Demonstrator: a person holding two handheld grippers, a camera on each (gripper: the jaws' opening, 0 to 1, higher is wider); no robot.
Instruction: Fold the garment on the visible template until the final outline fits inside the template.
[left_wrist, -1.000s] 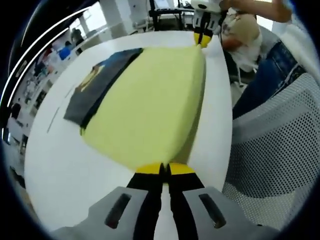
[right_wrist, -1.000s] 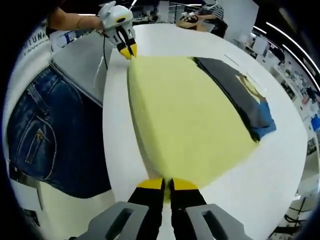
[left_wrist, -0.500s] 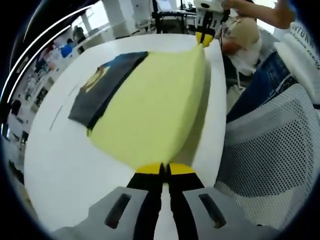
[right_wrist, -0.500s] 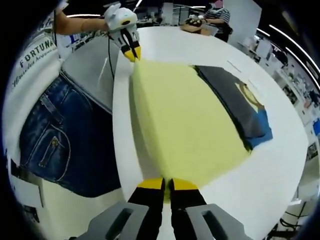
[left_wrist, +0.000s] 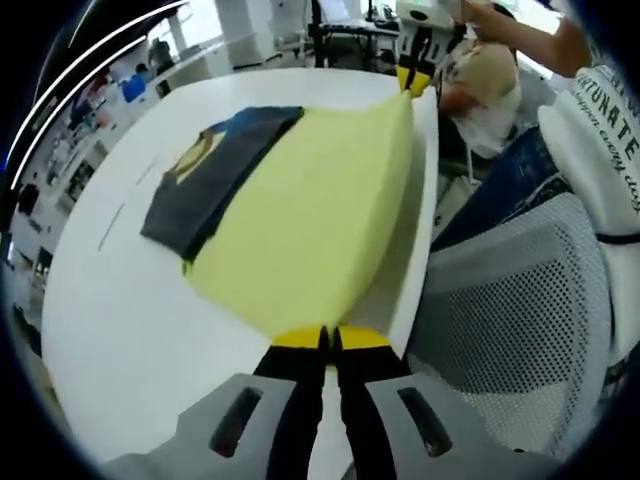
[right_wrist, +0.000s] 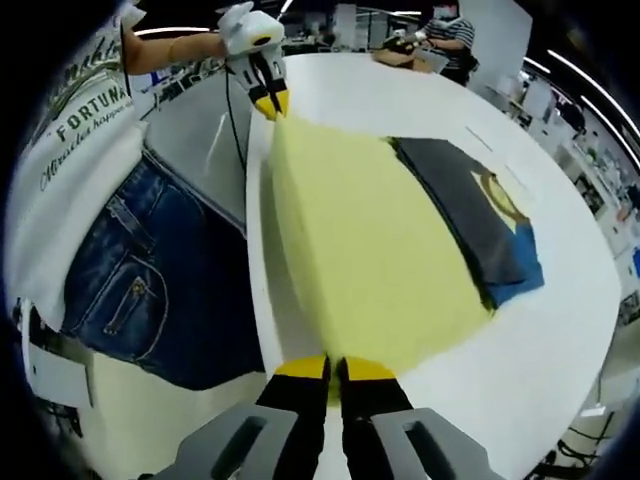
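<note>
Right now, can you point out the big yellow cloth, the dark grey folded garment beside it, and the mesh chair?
Pale yellow cloth (left_wrist: 305, 215), left gripper view: middle of its surface.
Dark grey folded garment (right_wrist: 468, 205), right gripper view: its grey centre.
White mesh chair (left_wrist: 520, 330), left gripper view: perforated backrest.

Matt yellow cloth garment (left_wrist: 300, 210) lies on a smooth white table (left_wrist: 130, 330).

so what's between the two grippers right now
The yellow garment stretches taut between the left gripper and right gripper, clear in the left gripper view.
</note>
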